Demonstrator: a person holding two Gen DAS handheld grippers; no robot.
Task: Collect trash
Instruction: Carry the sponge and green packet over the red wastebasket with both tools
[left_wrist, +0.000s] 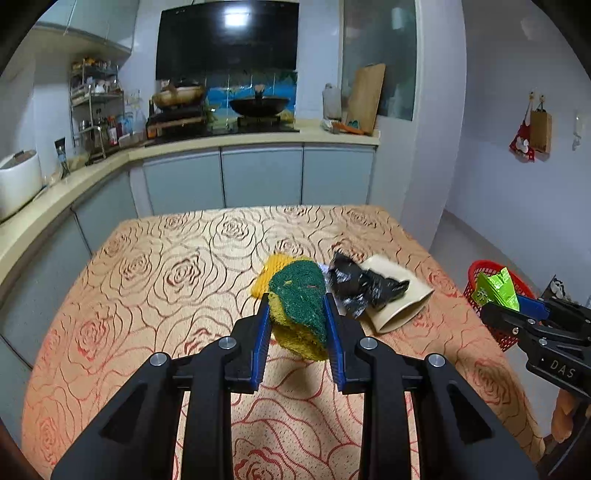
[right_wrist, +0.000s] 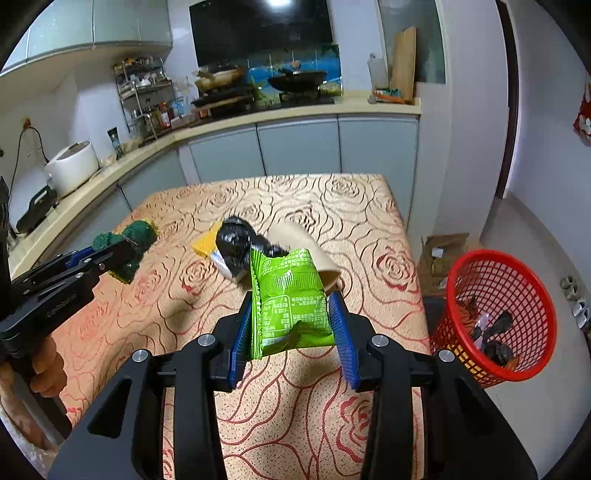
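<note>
My left gripper (left_wrist: 296, 301) is shut on a green-and-yellow scouring sponge (left_wrist: 301, 308) and holds it above the rose-patterned table (left_wrist: 147, 280); it also shows in the right wrist view (right_wrist: 110, 254). My right gripper (right_wrist: 291, 301) is shut on a green snack wrapper (right_wrist: 290, 302), held above the table's right side. A crumpled black plastic bag (left_wrist: 360, 286) lies on a flattened beige paper cup (left_wrist: 400, 306) mid-table, with a yellow cloth (left_wrist: 267, 275) beside it. A red mesh basket (right_wrist: 498, 314) with trash inside stands on the floor right of the table.
A kitchen counter (left_wrist: 55, 192) with a rice cooker (left_wrist: 18, 181) runs along the left and back. A cardboard box (right_wrist: 441, 254) sits on the floor behind the basket.
</note>
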